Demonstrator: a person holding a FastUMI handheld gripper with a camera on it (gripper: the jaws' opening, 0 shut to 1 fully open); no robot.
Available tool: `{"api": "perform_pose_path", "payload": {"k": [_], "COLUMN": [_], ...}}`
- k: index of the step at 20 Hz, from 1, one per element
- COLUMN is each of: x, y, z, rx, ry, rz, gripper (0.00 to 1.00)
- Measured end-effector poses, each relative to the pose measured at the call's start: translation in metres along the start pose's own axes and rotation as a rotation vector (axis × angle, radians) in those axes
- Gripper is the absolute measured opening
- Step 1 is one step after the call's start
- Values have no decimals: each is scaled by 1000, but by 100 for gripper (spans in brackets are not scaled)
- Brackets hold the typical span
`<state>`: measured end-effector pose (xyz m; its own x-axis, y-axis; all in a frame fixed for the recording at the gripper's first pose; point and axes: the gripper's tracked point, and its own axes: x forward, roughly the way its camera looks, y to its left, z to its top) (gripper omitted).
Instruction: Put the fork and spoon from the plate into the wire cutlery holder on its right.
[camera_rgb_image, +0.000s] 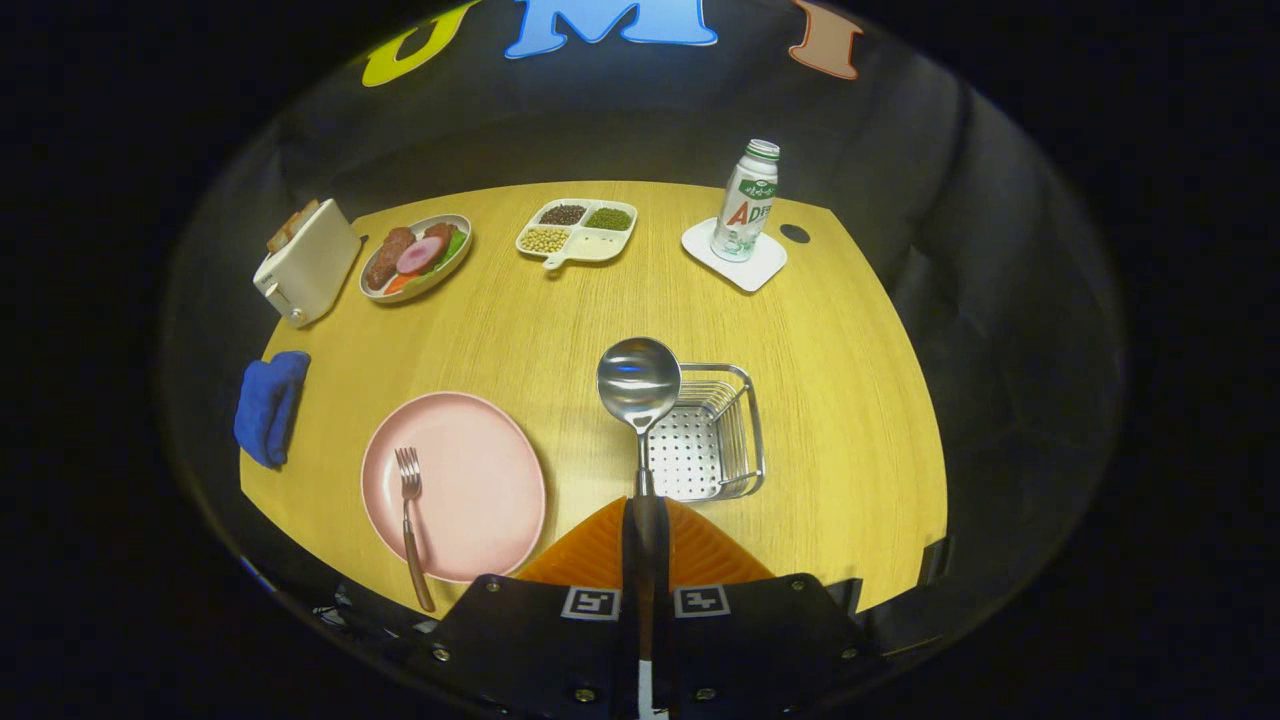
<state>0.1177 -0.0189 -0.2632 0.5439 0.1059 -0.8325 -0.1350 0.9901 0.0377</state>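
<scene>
Above wooden table (520, 330), gripper (646, 520) clamping spoon (638, 385), fork (410, 520) on plate (480, 490)

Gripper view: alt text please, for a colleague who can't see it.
The claw is shut on the spoon, its bowl raised over the wire cutlery holder. The fork lies on the pink plate left of the holder.

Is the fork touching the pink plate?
Touching. The gripper view shows the fork lying flat on the plate, its handle overhanging the near rim, while the gripper clamps the spoon.

Partly legible, perhaps "AD", on the bottle (746, 200) label.
</scene>
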Motion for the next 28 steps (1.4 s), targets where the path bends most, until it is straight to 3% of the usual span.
{"api": "perform_pose_path", "payload": {"k": [7,28], "x": [15,31], "y": [-34,-50], "z": [-9,-7], "rx": [-88,-297], "ry": [130,554], "rz": [-26,14], "gripper": [5,5]}}
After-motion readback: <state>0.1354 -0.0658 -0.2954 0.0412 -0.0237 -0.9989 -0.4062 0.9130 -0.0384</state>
